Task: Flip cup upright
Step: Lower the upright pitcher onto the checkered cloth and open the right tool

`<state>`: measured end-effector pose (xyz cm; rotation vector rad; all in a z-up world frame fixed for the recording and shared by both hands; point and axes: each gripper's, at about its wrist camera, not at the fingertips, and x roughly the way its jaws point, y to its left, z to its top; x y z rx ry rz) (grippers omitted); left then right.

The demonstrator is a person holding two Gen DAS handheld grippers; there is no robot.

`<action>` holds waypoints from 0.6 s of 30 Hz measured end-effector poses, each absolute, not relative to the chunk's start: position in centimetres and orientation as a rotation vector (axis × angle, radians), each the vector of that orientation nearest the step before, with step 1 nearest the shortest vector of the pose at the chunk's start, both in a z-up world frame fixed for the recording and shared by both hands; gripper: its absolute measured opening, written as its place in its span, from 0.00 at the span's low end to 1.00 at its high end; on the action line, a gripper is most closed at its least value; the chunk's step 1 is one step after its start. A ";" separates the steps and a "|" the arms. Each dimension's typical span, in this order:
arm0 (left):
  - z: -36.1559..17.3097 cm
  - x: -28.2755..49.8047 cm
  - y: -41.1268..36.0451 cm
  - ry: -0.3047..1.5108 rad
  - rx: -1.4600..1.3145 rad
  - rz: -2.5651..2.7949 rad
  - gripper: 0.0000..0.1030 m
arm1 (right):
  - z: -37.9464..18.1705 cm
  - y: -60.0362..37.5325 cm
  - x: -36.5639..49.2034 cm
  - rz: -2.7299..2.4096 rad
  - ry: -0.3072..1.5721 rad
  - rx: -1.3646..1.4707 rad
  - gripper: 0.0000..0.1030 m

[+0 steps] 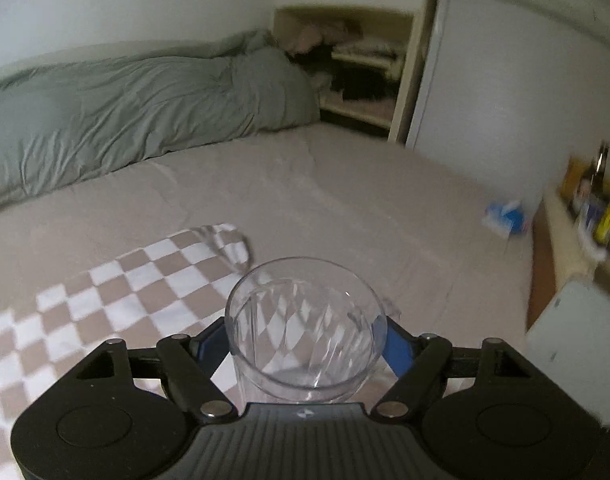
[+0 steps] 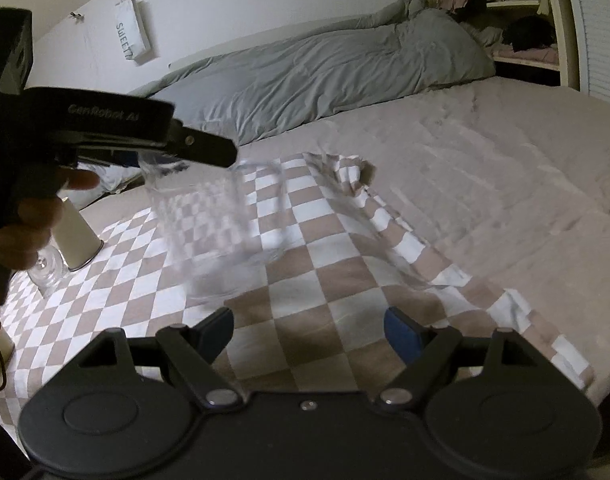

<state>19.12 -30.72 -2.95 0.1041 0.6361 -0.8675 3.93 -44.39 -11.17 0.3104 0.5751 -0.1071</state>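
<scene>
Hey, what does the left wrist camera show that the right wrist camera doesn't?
Only the left wrist view shows the clear plastic cup's open rim up close between the left claw, plus a blue tissue pack and bottles on a side shelf. Only the right wrist view shows a white hanging bag, an upside-down cream cup and the open, empty right claw. Both show the checkered cloth and grey duvet.

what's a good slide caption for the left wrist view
Left gripper clamps a clear ribbed cup, open mouth toward the camera, above a checkered cloth on the bed.
</scene>
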 end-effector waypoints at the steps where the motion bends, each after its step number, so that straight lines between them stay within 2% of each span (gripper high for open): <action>1: -3.2 19.1 -30.8 0.630 0.082 -0.869 0.76 | -11.1 -44.4 3.9 -0.109 0.573 0.309 0.81; 5: -3.9 17.9 -31.1 0.575 0.102 -0.884 0.76 | -11.0 -44.3 3.8 -0.118 0.571 0.302 0.81; 18: -3.1 17.8 -31.2 0.635 0.190 -0.863 0.76 | -10.7 -44.0 3.8 -0.123 0.570 0.300 0.81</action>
